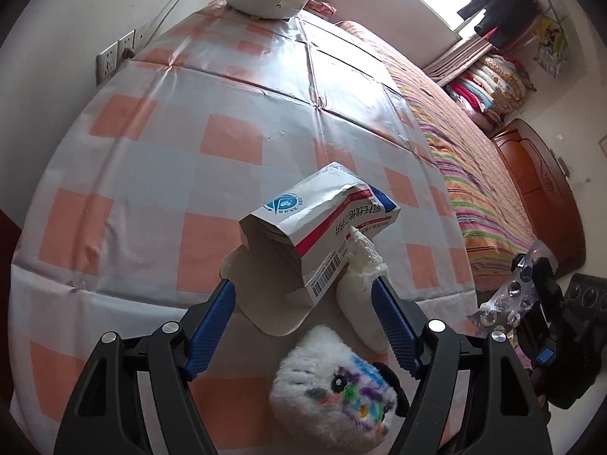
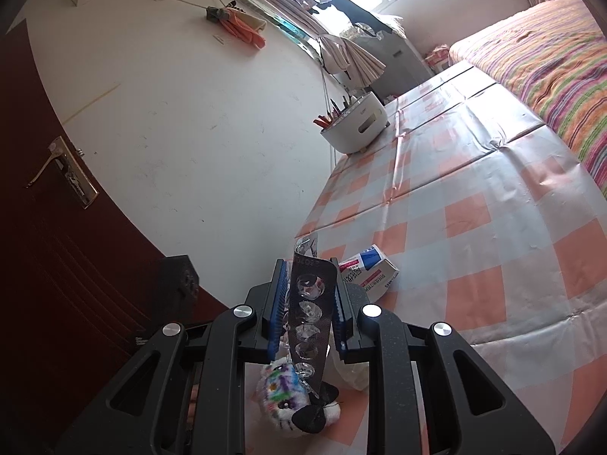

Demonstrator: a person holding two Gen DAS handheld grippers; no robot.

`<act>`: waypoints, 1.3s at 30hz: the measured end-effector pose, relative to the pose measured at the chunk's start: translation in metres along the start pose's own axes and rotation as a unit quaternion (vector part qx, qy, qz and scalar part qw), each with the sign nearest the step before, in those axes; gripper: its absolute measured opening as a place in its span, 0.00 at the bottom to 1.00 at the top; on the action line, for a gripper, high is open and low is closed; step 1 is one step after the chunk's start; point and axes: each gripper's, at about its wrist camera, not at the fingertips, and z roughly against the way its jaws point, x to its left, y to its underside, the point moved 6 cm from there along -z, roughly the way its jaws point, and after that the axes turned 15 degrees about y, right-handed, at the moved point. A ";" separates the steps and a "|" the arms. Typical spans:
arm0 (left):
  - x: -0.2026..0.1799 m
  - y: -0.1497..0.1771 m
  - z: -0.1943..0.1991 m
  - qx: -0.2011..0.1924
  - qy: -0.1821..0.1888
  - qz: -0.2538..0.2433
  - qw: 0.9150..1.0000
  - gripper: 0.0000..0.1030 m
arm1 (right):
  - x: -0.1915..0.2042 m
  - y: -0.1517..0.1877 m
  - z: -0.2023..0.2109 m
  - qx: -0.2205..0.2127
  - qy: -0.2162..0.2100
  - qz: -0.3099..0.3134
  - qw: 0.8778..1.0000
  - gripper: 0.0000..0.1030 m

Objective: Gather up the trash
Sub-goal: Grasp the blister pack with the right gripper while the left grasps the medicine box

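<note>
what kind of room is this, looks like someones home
Most likely a lived-in bedroom at home. A bed with a striped cover stands right beside the table with a checked cloth, folded quilts are stacked by the window, and laundry hangs there.

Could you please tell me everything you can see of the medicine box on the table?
The medicine box is a crumpled white cardboard carton with a red stripe, blue panel, round blue logo and barcode. Its near end flap hangs open. It lies tilted on the checked tablecloth, leaning against crumpled tissue, just ahead of the open left gripper.
</note>
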 end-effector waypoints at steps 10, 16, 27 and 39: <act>-0.003 -0.009 -0.013 -0.003 0.074 0.065 0.995 0.70 | -0.004 -0.001 0.002 -0.002 -0.004 -0.002 1.000 0.20; -0.002 -0.018 -0.029 -0.001 0.071 0.081 0.994 0.70 | -0.006 -0.002 0.010 -0.006 -0.005 0.001 1.000 0.20; 0.002 -0.030 -0.055 -0.007 0.033 0.072 0.997 0.34 | -0.023 -0.006 0.024 -0.016 0.001 -0.010 1.000 0.20; -0.032 -0.037 -0.037 -0.064 0.025 0.003 0.998 0.06 | -0.034 -0.020 0.056 -0.054 0.016 -0.007 0.998 0.20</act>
